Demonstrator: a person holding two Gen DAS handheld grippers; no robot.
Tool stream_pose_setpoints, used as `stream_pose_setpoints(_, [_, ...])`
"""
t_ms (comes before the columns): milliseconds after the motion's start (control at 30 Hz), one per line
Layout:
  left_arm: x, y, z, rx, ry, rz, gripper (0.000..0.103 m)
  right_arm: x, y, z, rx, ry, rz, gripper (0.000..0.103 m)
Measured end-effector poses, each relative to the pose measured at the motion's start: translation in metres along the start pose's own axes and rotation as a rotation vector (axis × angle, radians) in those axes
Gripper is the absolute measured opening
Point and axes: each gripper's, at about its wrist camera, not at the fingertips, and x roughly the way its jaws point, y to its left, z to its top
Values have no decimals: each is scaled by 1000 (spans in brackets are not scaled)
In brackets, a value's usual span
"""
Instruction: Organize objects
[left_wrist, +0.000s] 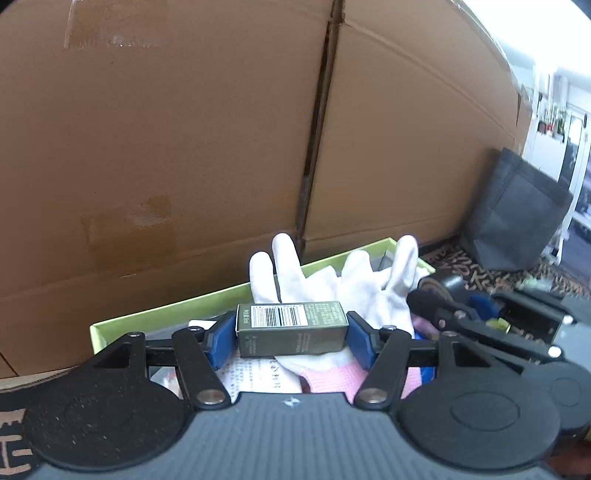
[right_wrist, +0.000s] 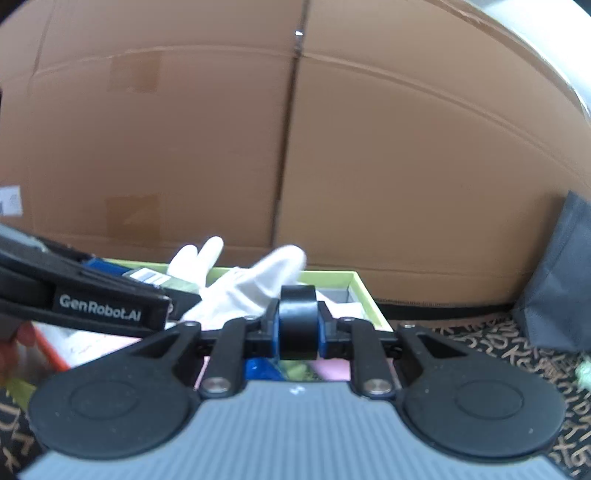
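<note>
Jaws: left gripper (left_wrist: 291, 334) pinches olive carton (left_wrist: 291, 328), right gripper (right_wrist: 297, 326) pinches black roll (right_wrist: 297, 319) | risk: white gloves (left_wrist: 332, 284) crowd green tray (left_wrist: 166, 314), either could snag.

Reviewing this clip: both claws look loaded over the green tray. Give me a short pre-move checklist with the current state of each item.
1. Left claw grips the small olive box squarely, blue pads on both ends: ok.
2. Right claw is shut on the black cylinder: ok.
3. Both loads are over the green tray: ok.
4. Free spot in the tray for the box: cannot tell; the white glove and papers cover what shows.
5. Gap between the two claws: cannot tell; they sit close, the left one crossing the right view's edge.
6. Cardboard box behind stands apart from both loads: ok.
</note>
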Motion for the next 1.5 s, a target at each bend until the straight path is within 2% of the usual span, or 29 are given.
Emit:
stream_pose_setpoints(67, [-2,1,-2,-3,-7,-22,68,6,-3,-7,12,42,17,18])
stream_pose_setpoints(100, [-5,1,-4,-4,-14,-34,74,6,-6,-10,22,34,21,18])
stream_pose_setpoints(133, [-9,1,-6,-4,-18,-36,89,-2,-7,-12,26,35,27,19])
stream_pose_setpoints(167, [-13,2,-9,-5,-30,-28,100,-5,-10,-13,38,42,34,25])
stream_pose_setpoints(200, [-19,1,-11,-7,-49,-18,103,-9,-13,-14,53,38,33,30])
stream_pose_setpoints(233, [-25,2,-14,-12,-68,-12,103,-16,-15,-15,60,25,26,44])
stream_pose_setpoints(267, [-30,4,-16,-19,-74,-12,103,-23,-18,-12,65,8,12,62])
stream_pose_setpoints(333, [-41,9,-17,-31,-72,-18,103,-38,-22,-10,75,-16,27,84])
stream_pose_setpoints(400, [-53,11,-18,-39,-68,8,103,-58,-21,-9,78,-36,62,88])
stream_pose_setpoints(500, [-79,11,-21,-64,-89,66,103,-84,-14,-5,55,-51,70,103])
stream_pose_setpoints(567, [-98,10,-25,-74,-109,99,103,-99,-10,-3,36,-56,76,103])
stream_pose_setpoints(667, [-125,3,-33,-85,-126,160,103,-117,-6,-3,45,-16,96,103])
stream_pose_setpoints(767, [-149,-4,-46,-80,-137,184,103,-137,-3,-4,46,20,107,103])
stream_pose_setpoints(1000, [-172,-18,-79,-56,-80,295,103,-163,-2,-14,44,58,70,103])
stream_pose_setpoints(1200, [-168,-25,-93,-35,-18,292,103,-164,6,-27,48,106,30,103])
stream_pose_setpoints(1500, [-167,-23,-91,-34,-8,314,103,-158,7,-31,39,141,5,103])
